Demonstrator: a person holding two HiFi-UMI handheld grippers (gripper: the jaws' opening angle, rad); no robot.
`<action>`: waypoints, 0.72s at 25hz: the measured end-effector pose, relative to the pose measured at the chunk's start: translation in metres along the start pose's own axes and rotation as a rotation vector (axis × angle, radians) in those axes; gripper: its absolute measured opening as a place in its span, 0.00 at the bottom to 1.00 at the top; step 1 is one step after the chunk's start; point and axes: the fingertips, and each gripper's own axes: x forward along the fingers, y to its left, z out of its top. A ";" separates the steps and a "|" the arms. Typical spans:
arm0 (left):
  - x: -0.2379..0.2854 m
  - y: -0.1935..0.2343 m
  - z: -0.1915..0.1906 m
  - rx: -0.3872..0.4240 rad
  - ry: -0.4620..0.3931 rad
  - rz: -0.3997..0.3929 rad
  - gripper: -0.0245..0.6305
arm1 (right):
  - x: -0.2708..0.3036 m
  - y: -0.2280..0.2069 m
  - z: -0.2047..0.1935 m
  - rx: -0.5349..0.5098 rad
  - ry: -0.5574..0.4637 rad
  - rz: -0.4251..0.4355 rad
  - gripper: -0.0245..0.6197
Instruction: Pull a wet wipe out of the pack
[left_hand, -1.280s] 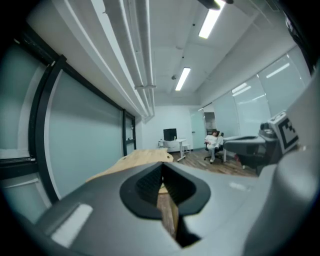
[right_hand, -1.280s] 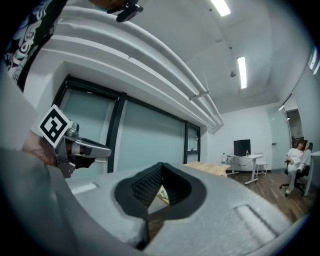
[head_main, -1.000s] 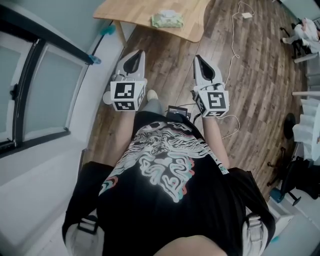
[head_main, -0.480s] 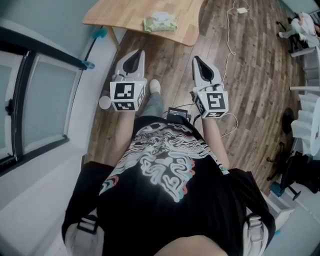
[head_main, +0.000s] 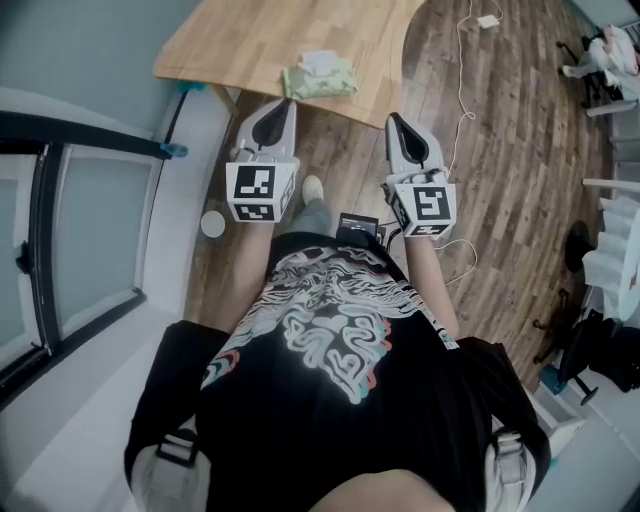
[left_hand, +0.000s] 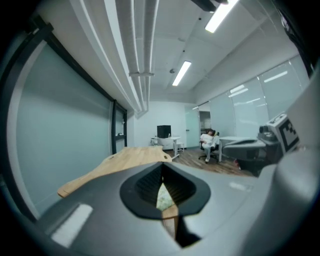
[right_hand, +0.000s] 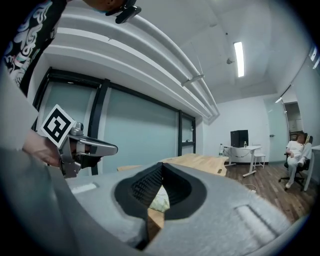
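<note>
Evidently nothing is held yet: the left gripper (head_main: 282, 106) and right gripper (head_main: 394, 120) are closed tight and empty, pointed side by side toward the wet wipe pack (head_main: 320, 77), which is set by the table's (head_main: 225, 45) near edge, presumably for an easy reach.

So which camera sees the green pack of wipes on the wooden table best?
The head view: the whole pale green wet wipe pack lies in plain sight on the wooden table. Each gripper view catches only a small sliver of the pack, low in the middle.
</note>
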 end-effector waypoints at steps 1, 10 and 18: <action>0.011 0.006 0.001 -0.003 0.001 -0.003 0.03 | 0.010 -0.005 -0.001 0.004 0.007 -0.002 0.04; 0.092 0.055 0.003 -0.032 0.028 -0.034 0.03 | 0.089 -0.041 -0.009 0.018 0.065 -0.022 0.04; 0.143 0.087 -0.010 -0.043 0.070 -0.072 0.03 | 0.140 -0.052 -0.023 0.014 0.110 -0.039 0.04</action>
